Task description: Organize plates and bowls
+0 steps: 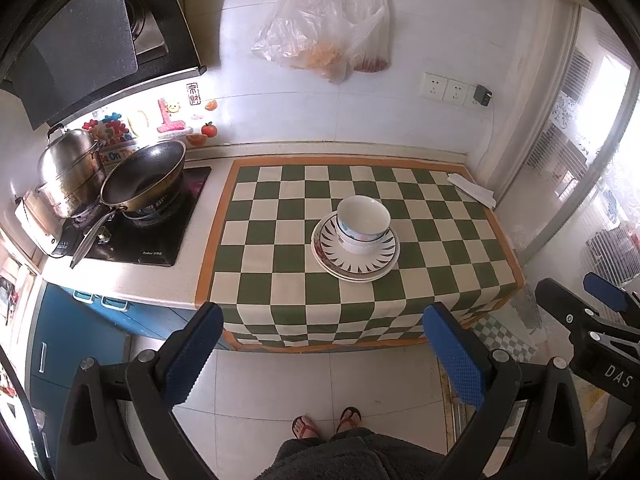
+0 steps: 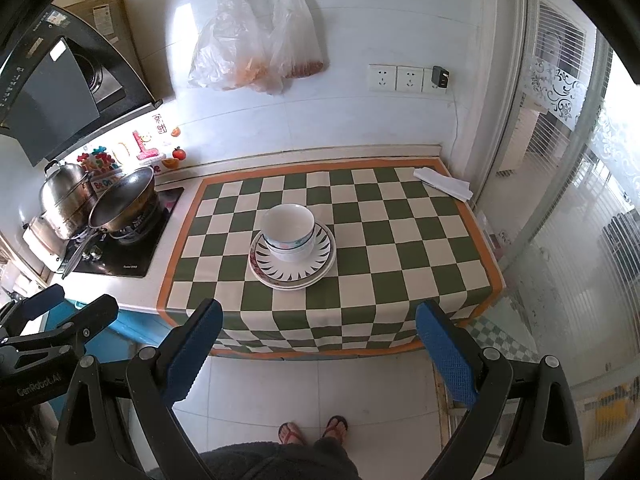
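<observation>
White bowls (image 1: 363,222) (image 2: 289,230) sit nested on a stack of plates (image 1: 380,258) (image 2: 316,258) with dark petal marks round the rim. The stack stands near the middle of a green and white chequered cloth (image 1: 280,264) (image 2: 380,248) on the counter. My left gripper (image 1: 320,356) is open, held well back from the counter over the floor, with nothing between its blue-padded fingers. My right gripper (image 2: 318,354) is open too, likewise back from the counter's front edge and empty. Each gripper shows at the edge of the other's view.
A wok (image 1: 144,178) (image 2: 124,200) and a steel steamer pot (image 1: 70,172) (image 2: 66,196) stand on the hob at the left. A folded white paper (image 1: 472,190) (image 2: 442,184) lies at the cloth's far right corner. Plastic bags (image 1: 320,28) hang on the wall. A person's sandalled feet (image 1: 326,422) are on the tiled floor.
</observation>
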{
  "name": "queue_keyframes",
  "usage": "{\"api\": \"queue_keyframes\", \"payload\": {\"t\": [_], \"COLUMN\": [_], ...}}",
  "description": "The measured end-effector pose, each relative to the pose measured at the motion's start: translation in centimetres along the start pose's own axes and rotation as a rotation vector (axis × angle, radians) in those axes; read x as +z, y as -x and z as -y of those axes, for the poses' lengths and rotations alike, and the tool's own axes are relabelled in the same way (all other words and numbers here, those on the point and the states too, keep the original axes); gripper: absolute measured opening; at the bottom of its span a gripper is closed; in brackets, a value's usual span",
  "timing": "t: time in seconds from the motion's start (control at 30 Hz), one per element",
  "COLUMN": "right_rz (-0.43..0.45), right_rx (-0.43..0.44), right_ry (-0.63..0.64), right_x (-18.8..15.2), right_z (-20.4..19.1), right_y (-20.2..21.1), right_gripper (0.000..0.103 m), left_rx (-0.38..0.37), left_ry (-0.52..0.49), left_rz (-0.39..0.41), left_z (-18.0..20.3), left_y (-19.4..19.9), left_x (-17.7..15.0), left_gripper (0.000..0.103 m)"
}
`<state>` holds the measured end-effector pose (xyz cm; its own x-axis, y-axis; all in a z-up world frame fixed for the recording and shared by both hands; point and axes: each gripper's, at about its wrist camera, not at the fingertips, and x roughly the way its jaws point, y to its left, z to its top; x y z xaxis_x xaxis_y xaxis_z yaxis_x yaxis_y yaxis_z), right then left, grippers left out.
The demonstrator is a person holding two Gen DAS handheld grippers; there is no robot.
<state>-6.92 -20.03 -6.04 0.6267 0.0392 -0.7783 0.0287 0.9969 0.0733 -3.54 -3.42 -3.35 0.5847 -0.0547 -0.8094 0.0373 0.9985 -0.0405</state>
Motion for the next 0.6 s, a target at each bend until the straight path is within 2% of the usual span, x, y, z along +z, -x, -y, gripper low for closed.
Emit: {"api": "queue_keyframes", "payload": {"t": [0.6], "right_rz": [-0.011], "right_rx": [-0.002], "right_ry": [-0.008], "right_x": [-0.34], "right_z": [-0.07], "right_y": [0.01], "right_gripper": [0.099], "left_rx": [-0.007], "left_ry": [0.015], "left_rz": [-0.010], "left_z": [0.12], "left_y": [0.13], "left_x": [-0.52], "left_gripper": [0.103]}}
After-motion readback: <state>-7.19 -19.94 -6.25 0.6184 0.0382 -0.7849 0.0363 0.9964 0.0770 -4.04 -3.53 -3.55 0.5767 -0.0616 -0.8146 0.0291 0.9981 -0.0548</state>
